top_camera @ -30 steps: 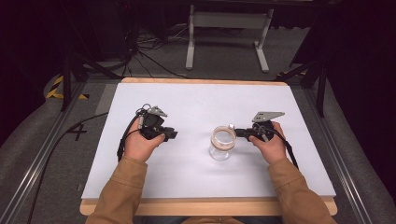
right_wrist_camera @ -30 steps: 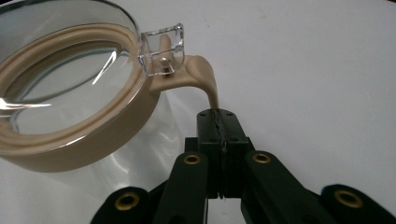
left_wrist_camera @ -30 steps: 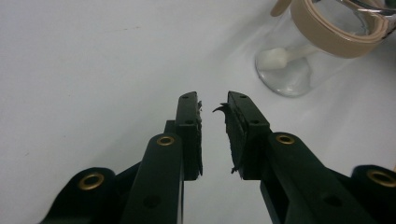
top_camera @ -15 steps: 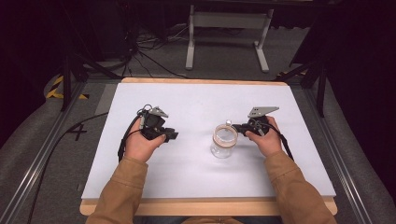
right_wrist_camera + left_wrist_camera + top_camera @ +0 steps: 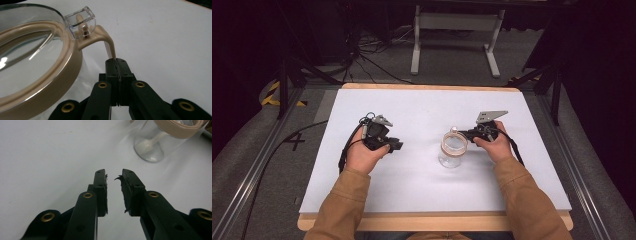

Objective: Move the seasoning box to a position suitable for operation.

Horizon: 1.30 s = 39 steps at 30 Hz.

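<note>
The white table (image 5: 422, 185) carries a clear glass jar (image 5: 452, 156) with a beige lid ring, standing upright a little toward 3 o'clock from the middle, between the two hands. From above the right claw (image 5: 466, 133) only touches the jar rim at 1 o'clock, but the right gripper view shows it closed on the beige lid latch (image 5: 110, 46). The left claw (image 5: 114, 178) stands slightly open and holds nothing, and its own view shows a white spoon (image 5: 150, 142) inside the jar.

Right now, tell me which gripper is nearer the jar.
Right. The right gripper is at the jar, jaws shut on its beige latch. The left gripper sits apart, empty, to its left.
</note>
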Motion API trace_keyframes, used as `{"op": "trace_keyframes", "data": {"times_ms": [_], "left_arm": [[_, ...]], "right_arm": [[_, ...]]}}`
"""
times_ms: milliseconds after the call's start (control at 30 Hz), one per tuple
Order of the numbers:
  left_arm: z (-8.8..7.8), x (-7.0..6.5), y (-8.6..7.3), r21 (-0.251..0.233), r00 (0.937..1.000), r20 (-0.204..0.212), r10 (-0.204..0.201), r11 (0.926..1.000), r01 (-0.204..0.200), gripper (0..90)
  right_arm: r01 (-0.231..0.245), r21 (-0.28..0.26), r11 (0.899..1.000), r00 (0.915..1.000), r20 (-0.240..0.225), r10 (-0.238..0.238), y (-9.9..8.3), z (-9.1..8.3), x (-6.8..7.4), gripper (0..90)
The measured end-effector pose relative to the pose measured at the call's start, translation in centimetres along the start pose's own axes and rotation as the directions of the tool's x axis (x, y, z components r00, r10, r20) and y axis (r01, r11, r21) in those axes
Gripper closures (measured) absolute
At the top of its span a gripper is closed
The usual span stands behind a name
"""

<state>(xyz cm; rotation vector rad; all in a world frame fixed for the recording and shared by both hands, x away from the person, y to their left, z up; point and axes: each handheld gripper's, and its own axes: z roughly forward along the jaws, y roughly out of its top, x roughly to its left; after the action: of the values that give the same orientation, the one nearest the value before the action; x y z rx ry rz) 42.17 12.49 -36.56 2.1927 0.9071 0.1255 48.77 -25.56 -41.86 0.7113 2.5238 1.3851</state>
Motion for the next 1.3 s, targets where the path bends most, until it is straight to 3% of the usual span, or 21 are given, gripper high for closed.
{"op": "trace_keyframes", "data": {"times_ms": [233,467,700,1000,1300], "left_arm": [[0.1,-0.1,0.3,-0.008,1.0000,0.005,0.006,0.9999,-0.006,73.7],[0.7,-0.6,1.0,-0.004,0.9996,0.020,0.019,0.9998,-0.019,73.2],[1.0,-0.9,1.3,0.015,0.9988,0.030,0.040,0.9991,-0.040,73.0],[1.1,-1.3,1.2,0.002,0.9984,0.038,0.041,0.9992,-0.041,73.0],[0.9,-1.5,1.1,-0.004,0.9979,0.044,0.048,0.9989,-0.048,73.0]], "right_arm": [[0.005,-0.002,1.000,0.9991,0.043,-0.005,0.3,-1.6,0.4,90.0],[0.008,-0.019,1.000,0.9962,0.087,-0.006,0.9,-4.5,1.9,90.0],[-0.005,-0.090,0.996,0.9983,0.057,0.011,2.7,-6.3,2.7,90.0],[0.020,-0.062,0.998,0.9997,0.018,-0.018,5.3,-4.5,2.9,90.0],[0.028,-0.024,0.999,0.9995,0.014,-0.028,5.8,-2.3,2.7,90.0]]}}
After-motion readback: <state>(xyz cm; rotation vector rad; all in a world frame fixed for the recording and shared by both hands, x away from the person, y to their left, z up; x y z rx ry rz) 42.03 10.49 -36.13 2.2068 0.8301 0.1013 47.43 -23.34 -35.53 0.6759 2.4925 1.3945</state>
